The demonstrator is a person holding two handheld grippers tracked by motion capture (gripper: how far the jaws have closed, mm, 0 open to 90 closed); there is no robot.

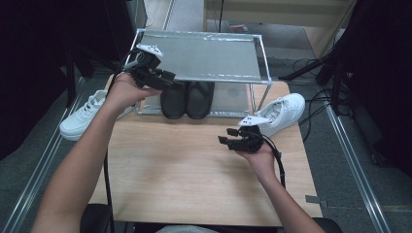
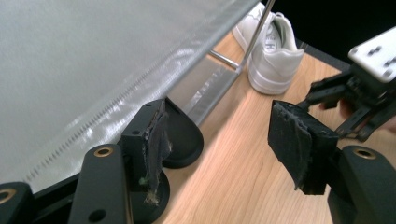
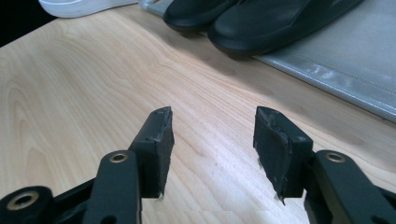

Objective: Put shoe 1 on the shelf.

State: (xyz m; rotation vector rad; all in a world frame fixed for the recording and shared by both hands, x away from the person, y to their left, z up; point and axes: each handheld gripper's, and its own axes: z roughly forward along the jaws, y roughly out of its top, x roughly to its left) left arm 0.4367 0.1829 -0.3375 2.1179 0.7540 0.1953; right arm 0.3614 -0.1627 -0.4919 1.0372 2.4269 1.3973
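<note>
Both grippers' jaws open, holding nothing.

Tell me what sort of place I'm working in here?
Probably a lab or recording workspace, not a home: a small wooden table bearing a metal shoe rack with black slippers, white sneakers at the edges, with cables and stands on the grey floor around.

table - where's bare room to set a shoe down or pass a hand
The wooden table is bare in front, between the rack and the person's forearms. The rack's top shelf is bare too. Crowded: the lower shelf holds the black shoes, and white sneakers flank the rack.
</note>
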